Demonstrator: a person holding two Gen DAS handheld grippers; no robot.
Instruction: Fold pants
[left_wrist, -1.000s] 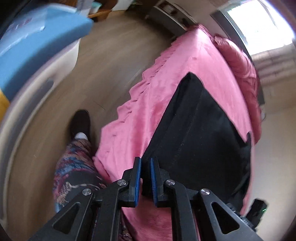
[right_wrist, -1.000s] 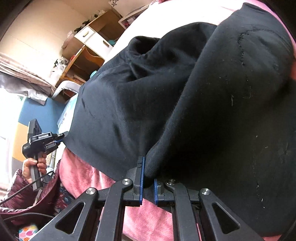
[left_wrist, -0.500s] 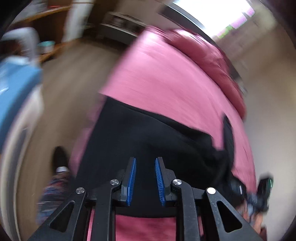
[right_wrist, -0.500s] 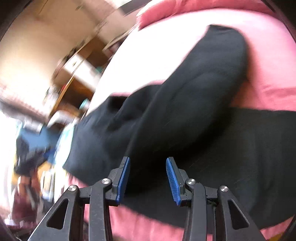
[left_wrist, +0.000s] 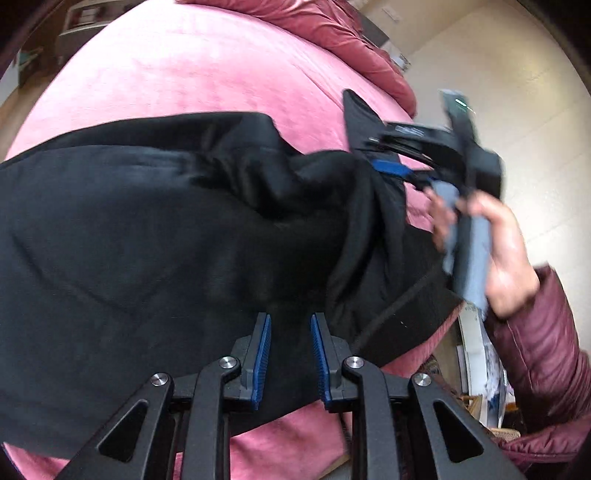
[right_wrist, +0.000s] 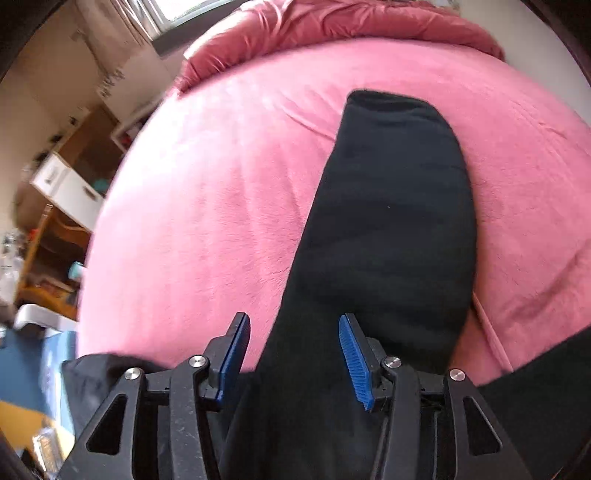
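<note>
The black pants (right_wrist: 388, 221) are spread on the pink bedspread (right_wrist: 207, 206), one leg stretched lengthwise away from the right gripper (right_wrist: 293, 350), which is judged the nearer to that leg. Its jaws have just been opening and stand apart above the cloth, nothing clamped. The left gripper (left_wrist: 290, 354) is held slightly parted over bunched fabric, gripping nothing

One pair of black pants (left_wrist: 155, 236), one pink bed (right_wrist: 207, 206), two hand-held grippers.
</note>
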